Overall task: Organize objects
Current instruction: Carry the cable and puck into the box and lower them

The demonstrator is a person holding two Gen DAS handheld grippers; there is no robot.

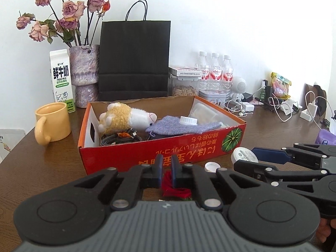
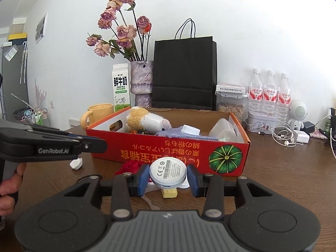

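Left wrist view: left gripper (image 1: 167, 166) pinched nearly shut; whether on the red fabric flower (image 1: 175, 185) under its tips, can't tell. Red cardboard box (image 1: 147, 153) straight ahead, just beyond the tips, long side facing. Plush toy (image 1: 126, 118), lilac pouch (image 1: 178, 126) inside.

Right wrist view: right gripper (image 2: 168, 175) mid-width, clamped on white round disc (image 2: 168, 173), label face toward camera. Box wall (image 2: 168, 149) directly ahead, close, open top above tip level. Left gripper off to the left, side-on. Right hand prob. nearer drop-in; needs lift over wall.
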